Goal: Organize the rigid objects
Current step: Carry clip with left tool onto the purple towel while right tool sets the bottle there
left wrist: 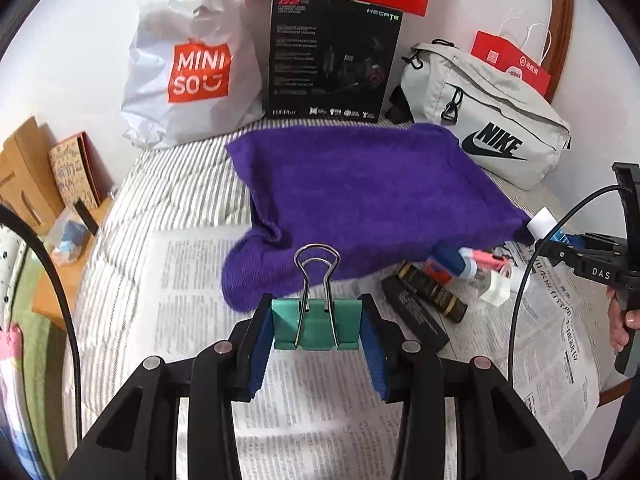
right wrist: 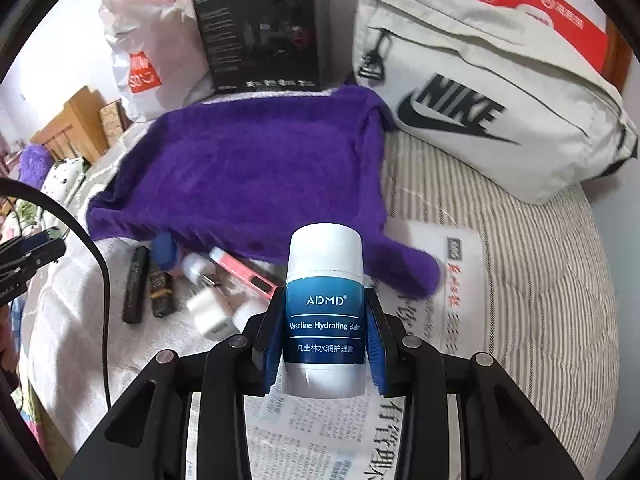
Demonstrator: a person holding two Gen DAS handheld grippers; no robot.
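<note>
Left claw (left wrist: 318,330) grips binder clip (left wrist: 316,326), right claw (right wrist: 325,344) grips balm stick (right wrist: 325,308), above newspaper-covered striped bedding (left wrist: 180,184).

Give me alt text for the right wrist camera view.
The right gripper holds an upright blue-and-white balm stick between its fingers, above newspaper on a striped bed. Behind lie a purple towel and small toiletries.

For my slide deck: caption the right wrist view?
Right hand-held gripper holding a balm stick above newspaper.
</note>
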